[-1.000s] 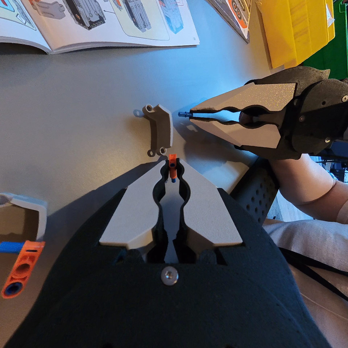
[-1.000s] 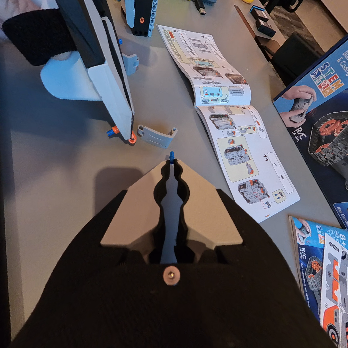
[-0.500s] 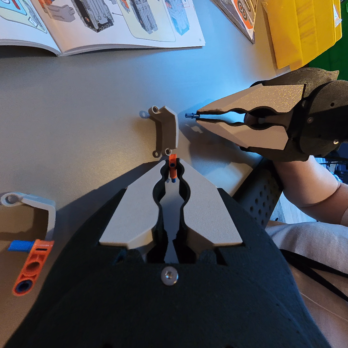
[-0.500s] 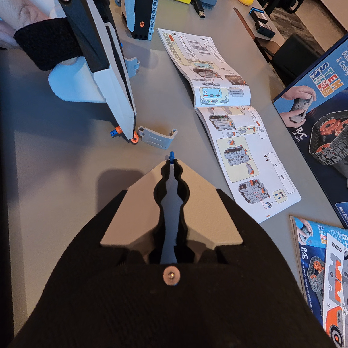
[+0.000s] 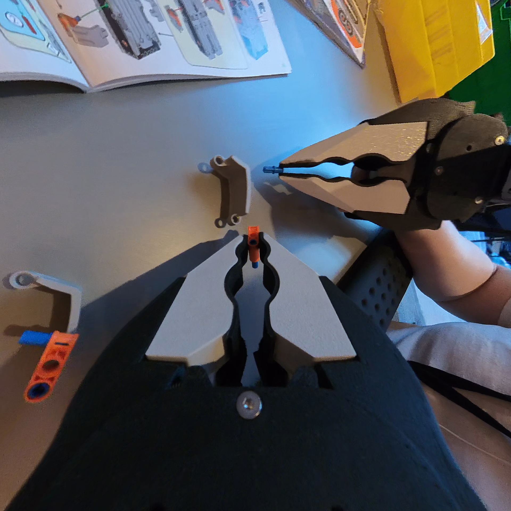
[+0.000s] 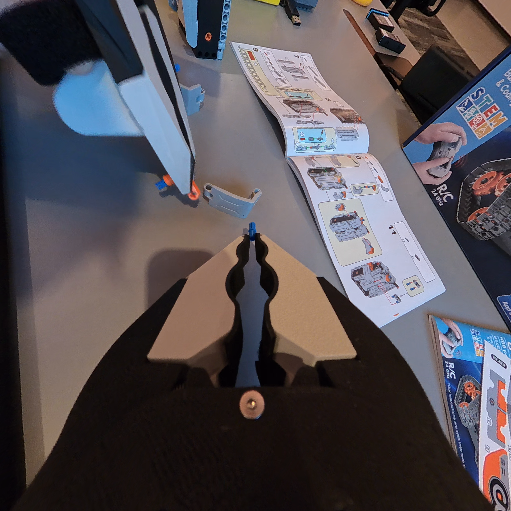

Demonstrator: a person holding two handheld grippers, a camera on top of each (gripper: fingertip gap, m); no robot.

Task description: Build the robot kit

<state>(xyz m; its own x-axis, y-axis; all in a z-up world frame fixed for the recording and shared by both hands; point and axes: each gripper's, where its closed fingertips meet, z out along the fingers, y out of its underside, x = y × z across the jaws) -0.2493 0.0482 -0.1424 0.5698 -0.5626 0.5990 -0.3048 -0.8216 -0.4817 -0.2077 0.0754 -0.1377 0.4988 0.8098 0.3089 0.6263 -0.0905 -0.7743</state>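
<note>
Grey curved panel (image 5: pixel 233 190) between my tongs, open booklet (image 6: pixel 345 177) beyond, left gripper (image 5: pixel 253 237) clamping orange connector (image 5: pixel 253 243) lengthwise, right gripper (image 6: pixel 251 235) pinching blue pin (image 6: pixel 252 230) pointing forward.

Printed matter lines the right of the surface (image 6: pixel 83 249). An open instruction booklet (image 6: pixel 345 177), centre right, carries step numbers beside its diagrams. A dark-blue product box (image 6: pixel 470 154) at the right edge bears large lettering and a multicoloured logo. A blue leaflet (image 6: pixel 459 387) and a white-and-orange sheet (image 6: pixel 497 431), lower right, show more print. The wording is not reproduced here.
</note>
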